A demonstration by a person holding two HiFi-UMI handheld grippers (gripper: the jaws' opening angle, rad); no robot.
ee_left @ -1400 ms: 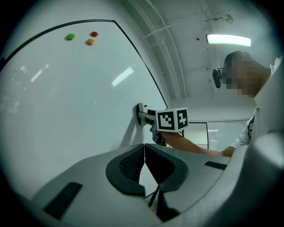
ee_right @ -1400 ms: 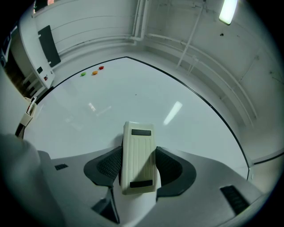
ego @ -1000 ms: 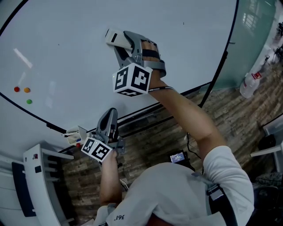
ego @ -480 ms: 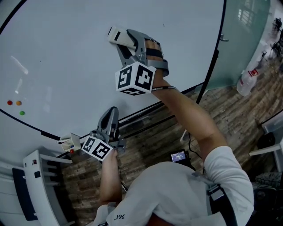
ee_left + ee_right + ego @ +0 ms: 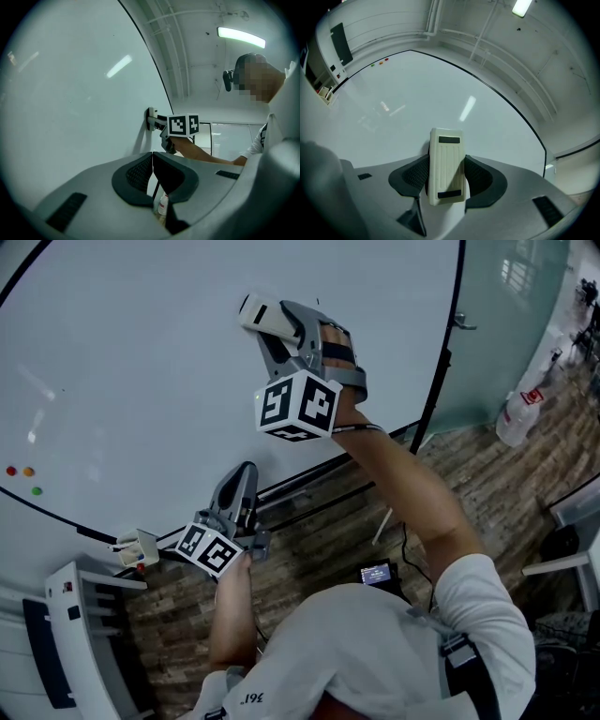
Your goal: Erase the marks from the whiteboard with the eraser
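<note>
A large whiteboard (image 5: 141, 362) fills the upper left of the head view; I see no marks on it near the eraser. My right gripper (image 5: 265, 318) is shut on a cream, ribbed eraser (image 5: 446, 165), whose far face presses flat against the whiteboard (image 5: 440, 89). The eraser (image 5: 261, 315) shows in the head view high on the board. My left gripper (image 5: 246, 471) hangs low by the board's bottom rail, shut with nothing between its jaws. In the left gripper view the jaws (image 5: 153, 164) meet, and the right gripper (image 5: 154, 119) shows beyond against the board.
Three small magnets, red, orange and green (image 5: 24, 474), sit at the board's left. A small holder with pens (image 5: 137, 547) hangs at the lower left corner. A white frame (image 5: 84, 634) stands below it. A glass door (image 5: 511, 306) and a white bottle (image 5: 514, 418) lie to the right.
The right gripper with the eraser has slid a little rightward and up along the board. The view has shifted, so magnets and pen holder sit lower left. The left gripper stays put.
</note>
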